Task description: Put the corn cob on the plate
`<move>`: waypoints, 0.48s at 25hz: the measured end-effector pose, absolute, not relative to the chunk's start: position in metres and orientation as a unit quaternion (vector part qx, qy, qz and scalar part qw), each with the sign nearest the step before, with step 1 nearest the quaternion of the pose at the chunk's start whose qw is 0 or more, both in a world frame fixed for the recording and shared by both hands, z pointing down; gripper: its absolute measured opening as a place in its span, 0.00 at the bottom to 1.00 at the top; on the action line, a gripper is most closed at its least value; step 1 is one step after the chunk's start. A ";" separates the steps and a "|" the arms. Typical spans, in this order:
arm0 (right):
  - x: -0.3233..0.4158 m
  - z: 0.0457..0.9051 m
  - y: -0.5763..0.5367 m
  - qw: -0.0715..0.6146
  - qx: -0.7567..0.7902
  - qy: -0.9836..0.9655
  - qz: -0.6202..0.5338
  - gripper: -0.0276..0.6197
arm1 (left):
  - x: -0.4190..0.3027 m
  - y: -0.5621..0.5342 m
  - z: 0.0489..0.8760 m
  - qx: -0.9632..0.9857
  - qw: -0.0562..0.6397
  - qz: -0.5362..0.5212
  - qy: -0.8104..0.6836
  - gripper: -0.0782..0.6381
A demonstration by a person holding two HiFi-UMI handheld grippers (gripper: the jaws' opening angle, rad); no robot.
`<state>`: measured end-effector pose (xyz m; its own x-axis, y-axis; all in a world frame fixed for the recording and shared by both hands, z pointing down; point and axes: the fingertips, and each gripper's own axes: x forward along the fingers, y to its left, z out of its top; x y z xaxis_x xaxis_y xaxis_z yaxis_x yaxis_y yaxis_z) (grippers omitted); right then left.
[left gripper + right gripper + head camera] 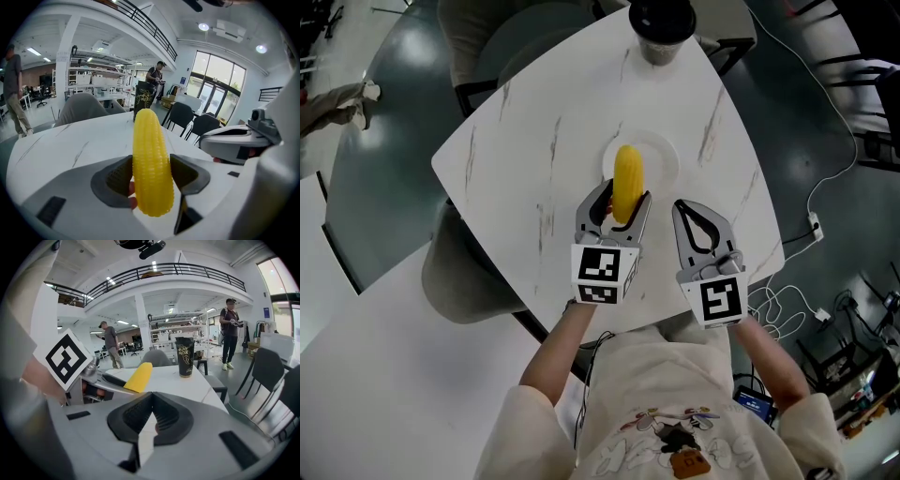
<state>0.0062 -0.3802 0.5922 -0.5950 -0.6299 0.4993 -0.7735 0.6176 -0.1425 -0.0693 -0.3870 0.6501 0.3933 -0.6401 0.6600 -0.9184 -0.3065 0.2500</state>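
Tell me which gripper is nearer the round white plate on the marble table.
Left. The left gripper holds the yellow corn cob over the round white plate, with its jaws at the near rim. The right gripper, shut and empty, sits just off the plate's near right edge.

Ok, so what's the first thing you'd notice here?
The bright yellow corn cob, held in the left gripper with its far end over the white plate mid-table. Next, the right gripper beside it, shut and empty, and the tall black cup at the table's far edge.
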 end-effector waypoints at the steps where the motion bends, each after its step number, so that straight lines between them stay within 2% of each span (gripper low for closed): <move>1: 0.007 0.594 -0.381 0.205 0.402 -0.875 0.177 0.05 | -0.069 -0.389 0.653 0.774 0.310 0.231 -0.502 0.47; 12: 0.021 0.602 -0.385 0.217 0.398 -0.875 0.168 0.05 | -0.059 -0.405 0.684 0.749 0.331 0.285 -0.498 0.47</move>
